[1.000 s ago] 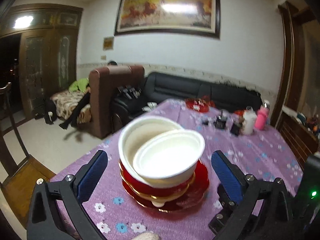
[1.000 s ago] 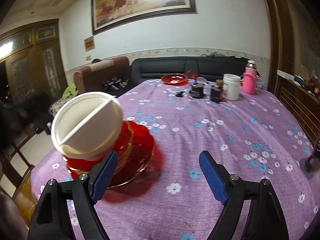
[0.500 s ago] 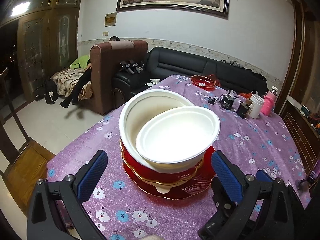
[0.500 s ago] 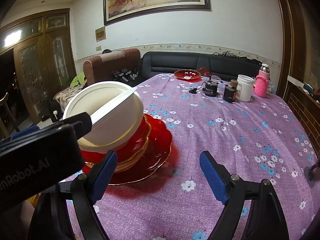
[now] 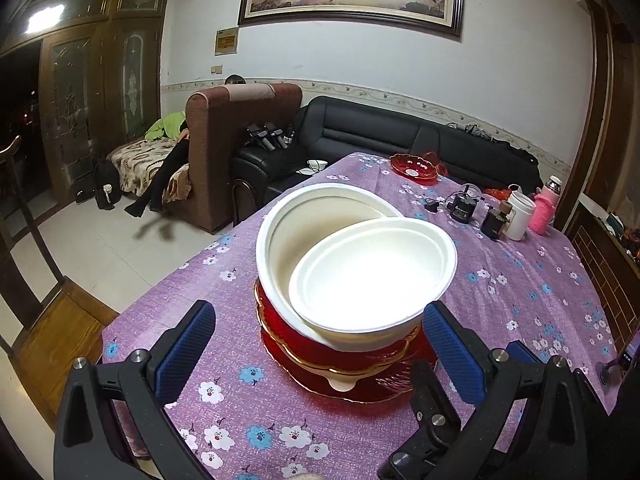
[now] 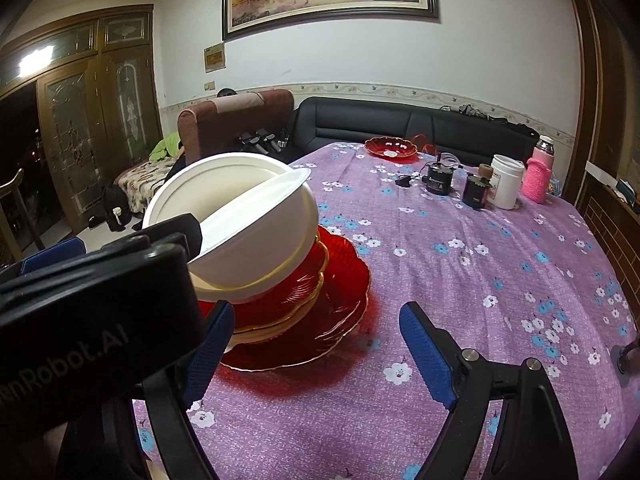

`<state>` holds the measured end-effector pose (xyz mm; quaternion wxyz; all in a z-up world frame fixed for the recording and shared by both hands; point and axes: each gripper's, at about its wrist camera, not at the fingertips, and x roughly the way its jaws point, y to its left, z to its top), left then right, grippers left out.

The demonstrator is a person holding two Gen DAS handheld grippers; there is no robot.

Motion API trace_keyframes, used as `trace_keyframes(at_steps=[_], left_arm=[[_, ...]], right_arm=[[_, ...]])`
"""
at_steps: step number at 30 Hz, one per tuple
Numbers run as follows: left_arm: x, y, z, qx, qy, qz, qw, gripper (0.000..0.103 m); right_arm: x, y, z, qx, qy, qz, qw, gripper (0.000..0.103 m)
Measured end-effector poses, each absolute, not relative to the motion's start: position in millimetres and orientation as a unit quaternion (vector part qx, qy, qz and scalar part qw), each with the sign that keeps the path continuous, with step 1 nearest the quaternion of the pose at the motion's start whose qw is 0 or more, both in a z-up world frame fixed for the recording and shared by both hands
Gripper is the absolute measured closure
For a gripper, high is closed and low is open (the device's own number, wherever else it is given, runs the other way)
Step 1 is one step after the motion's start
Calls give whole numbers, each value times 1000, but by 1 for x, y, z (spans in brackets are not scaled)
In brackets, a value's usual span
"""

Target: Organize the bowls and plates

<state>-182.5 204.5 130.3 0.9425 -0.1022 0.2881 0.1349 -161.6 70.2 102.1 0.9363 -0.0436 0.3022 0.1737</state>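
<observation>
A stack stands on the purple flowered tablecloth (image 5: 520, 280): a big red plate (image 6: 332, 320) at the bottom, gold-rimmed red dishes (image 5: 320, 348) on it, then a large white bowl (image 5: 296, 224) with a smaller white bowl (image 5: 372, 276) tilted inside it. My left gripper (image 5: 316, 344) is open and empty, one finger on each side of the stack. My right gripper (image 6: 316, 356) is open and empty, to the right of the stack (image 6: 256, 240). The left gripper's black body (image 6: 92, 304) hides the stack's left side in the right wrist view.
A small red dish (image 5: 414, 166) sits at the table's far end. A black device (image 6: 438, 178), dark jar (image 6: 476, 190), white cup (image 6: 506, 186) and pink bottle (image 6: 538, 174) stand at the far right. A wooden chair (image 5: 48, 312) is at the left; sofas lie beyond.
Both grippers have moved closer to the stack, and the left gripper's body now fills the right wrist view's left side. The bowls and plates have stayed in place.
</observation>
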Motion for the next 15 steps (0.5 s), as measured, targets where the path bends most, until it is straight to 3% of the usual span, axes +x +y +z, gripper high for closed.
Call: trace_keyframes(at_steps=[15], left_arm=[[-182,202,132,-80,282,140,946,0]], right_arm=[[-161,76,101,-45,305,180,934,15]])
